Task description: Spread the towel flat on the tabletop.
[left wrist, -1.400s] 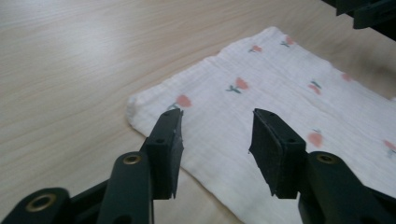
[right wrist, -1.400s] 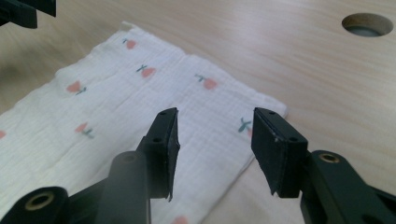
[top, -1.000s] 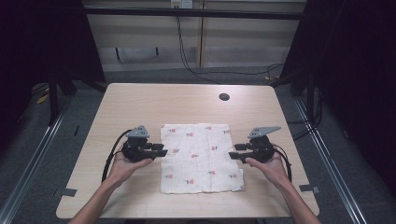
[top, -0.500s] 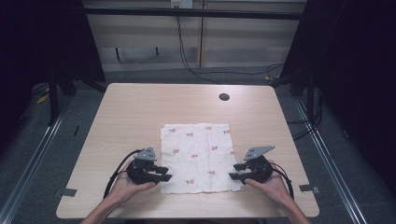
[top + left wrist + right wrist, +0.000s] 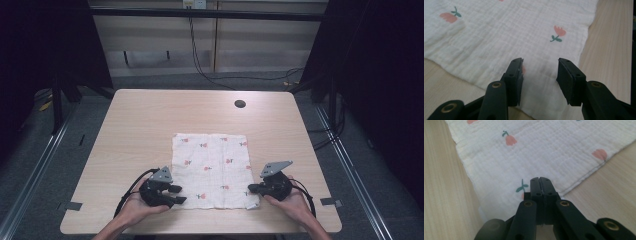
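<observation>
A white cloth printed with small pink flowers is seen spread flat on the wooden table, roughly square, its near edge running across in front of the person. The two near corners are flanked by the grippers: the left gripper is held at the near-left corner, the right gripper at the near-right corner, each pointed inward toward the cloth. In the left gripper view the jaws are seen held apart, low over the cloth, with the corner hem passing beneath and between them; nothing is pinched there yet. In the right gripper view the jaws are seen pressed together just over the cloth; whether the corner fabric is caught between them cannot be told, since the tips hide the contact. From each gripper the body of the cloth lies forward, away from the person, so a lift of the near edge toward the far edge is judged the likely fold. Neither hand is clearly nearer; both are set at about the same depth. A dark round hole is noted in the table, well beyond the cloth.
</observation>
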Demonstrator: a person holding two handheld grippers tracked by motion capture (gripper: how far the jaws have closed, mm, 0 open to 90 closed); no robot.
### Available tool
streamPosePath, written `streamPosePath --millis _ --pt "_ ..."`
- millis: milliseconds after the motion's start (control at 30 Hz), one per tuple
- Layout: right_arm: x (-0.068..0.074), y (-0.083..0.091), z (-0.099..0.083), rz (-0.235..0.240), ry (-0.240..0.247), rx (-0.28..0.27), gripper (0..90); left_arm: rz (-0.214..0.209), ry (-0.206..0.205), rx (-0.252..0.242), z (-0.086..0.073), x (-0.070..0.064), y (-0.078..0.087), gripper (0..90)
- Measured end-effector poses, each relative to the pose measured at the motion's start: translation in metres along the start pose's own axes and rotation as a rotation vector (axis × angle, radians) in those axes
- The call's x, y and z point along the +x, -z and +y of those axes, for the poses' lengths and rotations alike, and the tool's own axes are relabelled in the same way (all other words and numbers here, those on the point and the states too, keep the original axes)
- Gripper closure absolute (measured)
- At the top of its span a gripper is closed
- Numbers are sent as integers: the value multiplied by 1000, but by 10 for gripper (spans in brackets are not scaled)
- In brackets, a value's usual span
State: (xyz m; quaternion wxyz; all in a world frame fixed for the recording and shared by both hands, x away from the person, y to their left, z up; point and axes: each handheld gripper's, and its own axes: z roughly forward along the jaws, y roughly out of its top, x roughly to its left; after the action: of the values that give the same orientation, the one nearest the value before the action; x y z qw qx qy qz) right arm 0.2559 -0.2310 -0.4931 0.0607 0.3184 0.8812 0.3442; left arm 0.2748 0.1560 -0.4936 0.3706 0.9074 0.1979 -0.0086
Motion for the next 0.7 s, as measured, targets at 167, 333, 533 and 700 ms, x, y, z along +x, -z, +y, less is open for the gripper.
streamPosePath --millis 167,333,533,700 --pt "6 -1 1 19 -1 3 900 37 -51 9 -6 -4 5 795" --pt "16 -1 1 43 14 13 900 15 -52 4 -11 -7 9 892" --pt "21 5 -7 48 14 22 900 1 -45 11 -13 -10 10 899" --pt "26 8 -10 61 18 29 900 -15 -61 29 -12 -18 9 899"
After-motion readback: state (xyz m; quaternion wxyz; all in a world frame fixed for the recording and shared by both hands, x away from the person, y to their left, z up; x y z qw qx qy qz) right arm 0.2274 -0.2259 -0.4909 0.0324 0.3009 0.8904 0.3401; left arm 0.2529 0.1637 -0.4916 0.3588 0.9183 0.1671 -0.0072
